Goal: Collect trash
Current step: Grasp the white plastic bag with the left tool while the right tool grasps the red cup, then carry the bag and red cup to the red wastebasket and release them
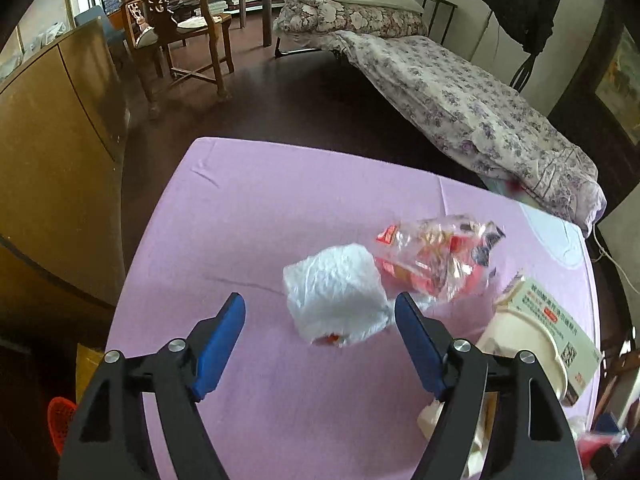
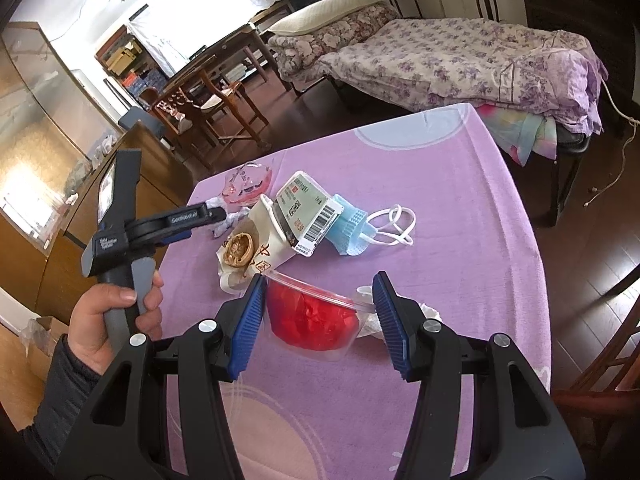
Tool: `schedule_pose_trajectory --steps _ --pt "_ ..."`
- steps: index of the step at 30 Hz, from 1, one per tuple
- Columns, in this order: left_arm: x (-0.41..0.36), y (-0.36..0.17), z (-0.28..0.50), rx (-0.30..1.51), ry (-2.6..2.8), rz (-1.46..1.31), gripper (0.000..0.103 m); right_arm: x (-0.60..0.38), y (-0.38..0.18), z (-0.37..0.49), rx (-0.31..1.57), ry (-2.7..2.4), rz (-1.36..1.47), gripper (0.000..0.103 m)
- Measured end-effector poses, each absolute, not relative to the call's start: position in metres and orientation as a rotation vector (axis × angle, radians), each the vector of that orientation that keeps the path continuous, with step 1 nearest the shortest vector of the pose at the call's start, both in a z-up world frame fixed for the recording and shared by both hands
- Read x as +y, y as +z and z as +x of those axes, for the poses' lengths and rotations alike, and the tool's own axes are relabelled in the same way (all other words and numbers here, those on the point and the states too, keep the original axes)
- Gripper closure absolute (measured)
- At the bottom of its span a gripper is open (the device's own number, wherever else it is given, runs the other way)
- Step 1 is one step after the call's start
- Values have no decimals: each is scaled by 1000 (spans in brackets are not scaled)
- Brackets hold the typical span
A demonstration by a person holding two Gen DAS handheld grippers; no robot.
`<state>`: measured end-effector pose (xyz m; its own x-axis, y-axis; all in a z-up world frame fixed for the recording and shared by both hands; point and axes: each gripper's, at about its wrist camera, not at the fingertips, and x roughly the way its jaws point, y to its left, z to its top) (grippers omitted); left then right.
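In the left wrist view a crumpled white tissue [image 1: 336,292] lies on the pink tablecloth [image 1: 248,216], between and just ahead of the tips of my open left gripper [image 1: 320,300]; neither pad presses on it. A clear wrapper with red print [image 1: 436,256] lies just behind it. My right gripper [image 2: 319,280] is shut on a clear plastic cup [image 2: 312,320] with red material inside, its rim reaching from pad to pad. The right wrist view also shows the left gripper [image 2: 216,214], held by a hand [image 2: 108,312], over the white tissue [image 2: 228,220].
A labelled cream carton [image 2: 304,216], a paper bag with a pastry [image 2: 238,250], a blue face mask [image 2: 352,228] and a pink clear wrapper [image 2: 246,186] lie mid-table. Beyond the table stand a bed with a floral cover [image 2: 460,64], wooden chairs [image 1: 180,28] and a wooden cabinet [image 1: 56,152].
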<state>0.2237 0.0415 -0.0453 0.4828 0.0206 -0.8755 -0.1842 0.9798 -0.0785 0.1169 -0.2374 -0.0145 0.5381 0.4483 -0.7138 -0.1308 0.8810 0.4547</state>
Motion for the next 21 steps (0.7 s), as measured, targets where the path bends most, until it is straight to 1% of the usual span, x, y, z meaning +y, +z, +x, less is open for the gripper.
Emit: schedule_pose_trajectory --steps 1,3,4,6,7,8,9,11,16,21 --pt "42 -46 226 1061 129 -170 29 -237 -15 117 948 356 369 49" --pt "42 -50 231 1074 115 -172 54 -235 -15 116 949 361 367 49" --pt "43 -51 233 1077 93 -190 59 -234 -15 116 949 362 366 49" --pt "44 -50 234 1076 95 -198 75 -234 -15 116 949 363 366 49" --pt "43 -49 234 1075 97 -188 78 -234 -15 116 948 364 367 49" --pt "43 -47 231 1071 97 -184 83 -233 -15 115 947 364 368 49" --pt "43 -46 229 1070 93 -187 86 -233 -15 116 948 365 367 49" --pt "44 -43 220 1073 80 -198 87 -232 -14 115 947 366 365 49" --pt "46 -34 183 1094 55 -246 88 -230 -9 112 931 368 364 49" --pt "46 -13 134 1066 28 -267 88 -224 0 104 909 385 366 49"
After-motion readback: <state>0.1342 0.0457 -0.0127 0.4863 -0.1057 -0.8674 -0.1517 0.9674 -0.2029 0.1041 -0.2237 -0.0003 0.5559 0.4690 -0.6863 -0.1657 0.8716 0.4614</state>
